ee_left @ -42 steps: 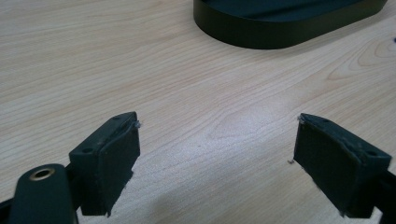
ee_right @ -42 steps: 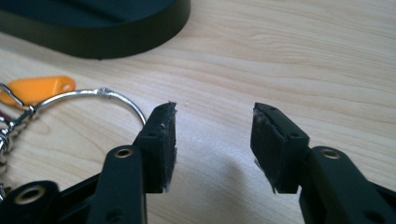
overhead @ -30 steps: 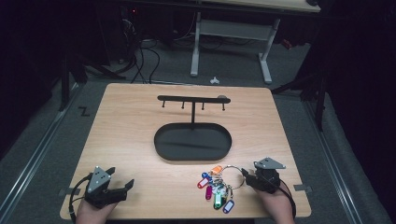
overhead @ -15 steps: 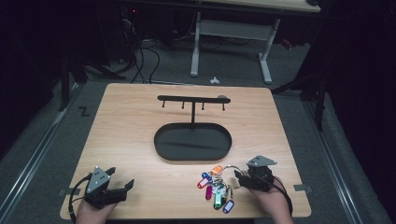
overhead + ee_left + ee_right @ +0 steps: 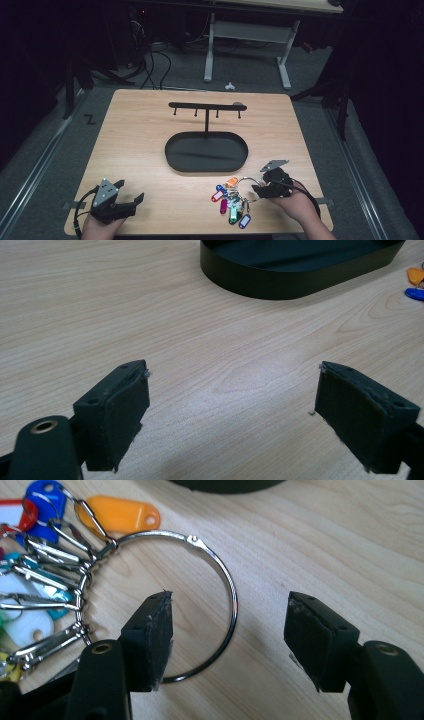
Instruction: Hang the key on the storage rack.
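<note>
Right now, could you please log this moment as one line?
right gripper: open, just widened, astride key ring | left gripper: open, idle above table | hook stand: bare

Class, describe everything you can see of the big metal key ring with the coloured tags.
The key ring is a large, thin hoop of shiny silver metal with a small hinge joint on top. It lies flat on the wooden table, near the black oval tray. Smaller split rings hang on its left arc, carrying plastic tags in orange, blue, red, green, teal and white. The right gripper stands open astride its right arc, one jaw inside the hoop, one outside, pads not pressing.
</note>
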The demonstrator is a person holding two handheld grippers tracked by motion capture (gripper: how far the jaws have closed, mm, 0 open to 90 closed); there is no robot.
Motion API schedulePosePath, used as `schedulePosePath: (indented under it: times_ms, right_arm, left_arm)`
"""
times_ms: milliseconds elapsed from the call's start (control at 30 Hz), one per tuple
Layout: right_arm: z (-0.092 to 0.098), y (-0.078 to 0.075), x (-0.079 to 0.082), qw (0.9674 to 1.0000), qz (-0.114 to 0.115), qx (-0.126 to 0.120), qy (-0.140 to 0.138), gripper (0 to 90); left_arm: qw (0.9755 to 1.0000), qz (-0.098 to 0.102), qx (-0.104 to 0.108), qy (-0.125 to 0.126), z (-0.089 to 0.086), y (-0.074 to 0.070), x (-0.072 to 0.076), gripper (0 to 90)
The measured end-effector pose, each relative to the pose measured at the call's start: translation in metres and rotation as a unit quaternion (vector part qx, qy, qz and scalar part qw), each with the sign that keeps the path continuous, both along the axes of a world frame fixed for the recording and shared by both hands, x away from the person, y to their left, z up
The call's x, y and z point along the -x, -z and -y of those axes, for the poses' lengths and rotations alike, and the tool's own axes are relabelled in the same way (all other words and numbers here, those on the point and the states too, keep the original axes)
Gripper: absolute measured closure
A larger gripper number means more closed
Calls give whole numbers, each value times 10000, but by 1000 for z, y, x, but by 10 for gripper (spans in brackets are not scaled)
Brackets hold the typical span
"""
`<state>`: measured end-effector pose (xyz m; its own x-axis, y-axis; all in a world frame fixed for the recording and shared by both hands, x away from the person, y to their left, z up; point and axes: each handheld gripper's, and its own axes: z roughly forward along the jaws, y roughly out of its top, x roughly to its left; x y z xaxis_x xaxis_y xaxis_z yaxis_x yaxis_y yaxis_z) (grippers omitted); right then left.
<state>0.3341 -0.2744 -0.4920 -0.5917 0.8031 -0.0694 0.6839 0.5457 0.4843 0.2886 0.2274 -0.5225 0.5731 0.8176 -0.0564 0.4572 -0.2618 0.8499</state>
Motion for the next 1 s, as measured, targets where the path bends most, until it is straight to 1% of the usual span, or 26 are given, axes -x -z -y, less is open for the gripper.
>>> schedulePosePath:
  times_ms: [33,100,133,167,200,233,300,333,367,400,467,533,567,600,633,667,700,733,800,833,900,1000]
  right_arm:
    - [0,0,0,10000,0,0,0,366]
    - [1,-2,-4,9999,-153,30,9,363]
    - [2,-4,-7,9996,-271,21,-17,361]
    - [2,-4,-7,9996,-271,21,-17,361]
    - [0,-5,-9,9993,-354,81,0,359]
    - [0,-5,-9,9993,-354,81,0,359]
    - [-2,-7,-11,9989,-445,137,-54,358]
    - [-6,-9,-12,9983,-536,194,-111,357]
    - [-6,-9,-12,9983,-536,194,-111,357]
    - [-10,-10,-14,9975,-637,260,-180,352]
    - [-10,-11,-15,9971,-671,269,-229,347]
    - [-14,-11,-17,9958,-838,305,-224,335]
    - [-15,-11,-18,9954,-843,360,-261,333]
    - [-19,-12,-19,9942,-963,409,-255,329]
    - [-19,-12,-19,9942,-963,409,-255,329]
    - [-21,-13,-22,9932,-1019,455,-320,323]
    - [-21,-13,-22,9932,-1019,455,-320,323]
    - [-22,-13,-23,9928,-1068,432,-335,313]
    - [-24,-13,-25,9919,-1131,473,-323,301]
    - [-25,-13,-26,9916,-1141,488,-374,290]
    - [-27,-13,-28,9913,-1127,522,-445,283]
    - [-29,-12,-31,9905,-1141,590,-485,280]
  left_arm:
    - [10000,-2,13,3,0,0,0,148]
    - [10000,-1,7,13,0,0,0,148]
    - [10000,12,28,16,0,0,0,148]
    - [10000,12,28,16,0,0,0,148]
    - [10000,19,41,10,0,0,0,148]
    - [10000,8,33,22,0,0,0,148]
    - [10000,-2,19,37,0,0,0,148]
    - [10000,6,21,40,1,0,0,149]
    - [10000,8,19,48,1,0,0,149]
    - [10000,16,22,47,1,0,1,148]
    - [10000,15,27,49,1,0,1,148]
    - [10000,12,31,54,1,0,1,148]
    - [10000,17,48,46,1,0,1,148]
    - [10000,11,50,49,1,0,1,148]
    - [10000,15,51,43,1,0,1,148]
    - [10000,3,57,39,1,0,1,148]
    - [10000,-3,66,35,0,0,1,148]
    - [10000,-12,77,30,0,-1,1,148]
    - [10000,-37,81,12,-1,-1,1,147]
    - [9999,-41,103,5,-1,-1,1,147]
    - [9997,-90,211,22,-1,-2,1,142]
    - [9997,-70,251,-31,-2,-3,1,113]
